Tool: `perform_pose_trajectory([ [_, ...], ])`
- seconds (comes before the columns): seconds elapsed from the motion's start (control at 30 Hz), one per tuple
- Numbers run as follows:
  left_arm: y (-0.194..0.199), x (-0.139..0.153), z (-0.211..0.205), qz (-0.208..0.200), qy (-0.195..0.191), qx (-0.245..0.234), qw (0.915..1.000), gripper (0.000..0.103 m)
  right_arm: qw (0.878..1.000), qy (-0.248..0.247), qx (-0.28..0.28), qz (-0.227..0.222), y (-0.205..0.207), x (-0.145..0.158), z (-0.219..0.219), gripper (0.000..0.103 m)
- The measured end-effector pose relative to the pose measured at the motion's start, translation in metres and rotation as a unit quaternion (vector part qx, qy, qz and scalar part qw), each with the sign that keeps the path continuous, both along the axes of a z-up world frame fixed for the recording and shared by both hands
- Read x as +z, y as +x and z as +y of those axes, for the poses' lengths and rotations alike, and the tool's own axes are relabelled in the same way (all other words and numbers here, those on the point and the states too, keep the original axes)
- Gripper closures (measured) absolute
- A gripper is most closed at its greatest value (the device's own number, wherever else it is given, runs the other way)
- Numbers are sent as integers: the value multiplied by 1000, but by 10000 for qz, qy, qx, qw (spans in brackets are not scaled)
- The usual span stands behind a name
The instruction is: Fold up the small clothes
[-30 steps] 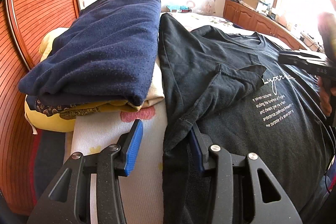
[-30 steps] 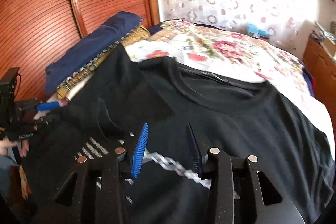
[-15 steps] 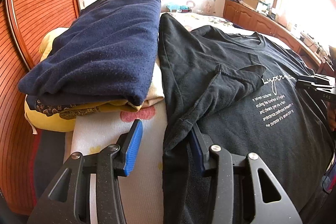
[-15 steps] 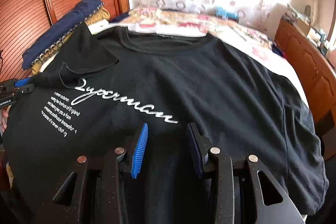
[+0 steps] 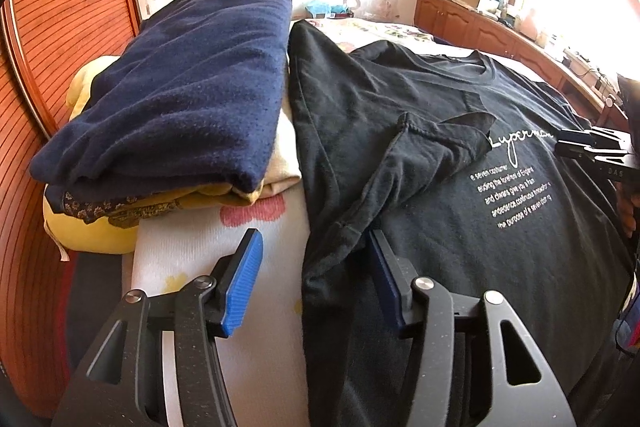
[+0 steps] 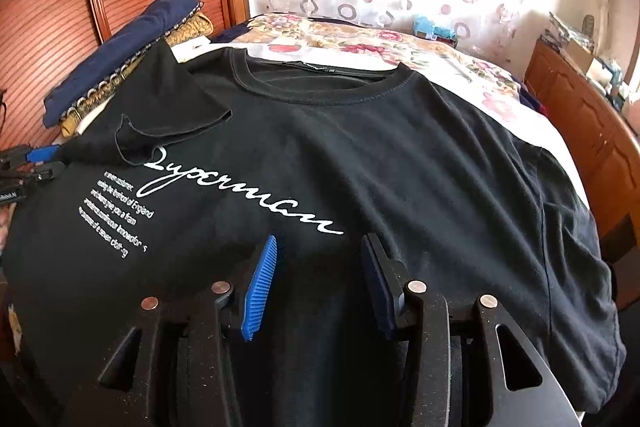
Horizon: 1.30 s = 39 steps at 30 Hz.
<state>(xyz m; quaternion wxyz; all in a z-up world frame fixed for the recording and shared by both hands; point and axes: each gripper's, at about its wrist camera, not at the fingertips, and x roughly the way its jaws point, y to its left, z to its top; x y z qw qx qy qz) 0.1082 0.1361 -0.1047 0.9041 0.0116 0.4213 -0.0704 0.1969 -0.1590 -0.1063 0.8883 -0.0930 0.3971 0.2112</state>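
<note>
A black T-shirt with white script lies face up on the bed. Its left sleeve is folded in over the chest. My left gripper sits at the shirt's left side edge, and its jaws are opening. The hem edge lies between them, but the pads do not press on it. My right gripper hovers over the lower front of the shirt, jaws opening, with nothing pinched. It also shows as the right gripper at the right edge, and the left gripper shows at the far left.
A stack of folded clothes, navy on top and yellow below, lies left of the shirt against the ribbed wooden panel. The floral bedspread stretches beyond the collar. A wooden cabinet runs along the right side.
My right gripper has drawn back from the folded sleeve towards the shirt's lower middle. Both pairs of jaws stand slightly wider. The left gripper has stayed in place.
</note>
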Motion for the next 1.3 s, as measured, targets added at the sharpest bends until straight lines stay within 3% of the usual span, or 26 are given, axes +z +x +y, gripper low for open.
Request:
perform_pose_trajectory([
  [0.13,-2,4,1,207,3,-16,9998,49,10000,14,11,8,0,0,-2,56],
  [0.3,-14,31,-19,-252,202,-151,9994,49,10000,-15,22,-1,0,1,-1,56],
  [0.4,-8,49,-34,-425,-114,-434,9981,49,10000,-17,25,-1,0,1,0,56],
  [0.7,63,32,-66,108,-563,-805,9951,49,10000,-41,28,-14,0,0,0,55],
  [0.83,80,20,-75,305,-431,-806,9953,49,10000,-41,30,-13,0,0,0,55],
  [1.07,82,12,-74,397,-386,-937,9941,68,10000,-39,31,-12,0,0,0,55],
  [1.23,67,21,-80,74,-317,-1199,9923,92,10000,-39,32,-13,0,0,0,55],
  [1.3,60,26,-84,-21,-333,-1284,9912,93,10000,-26,41,-7,0,0,0,55],
])
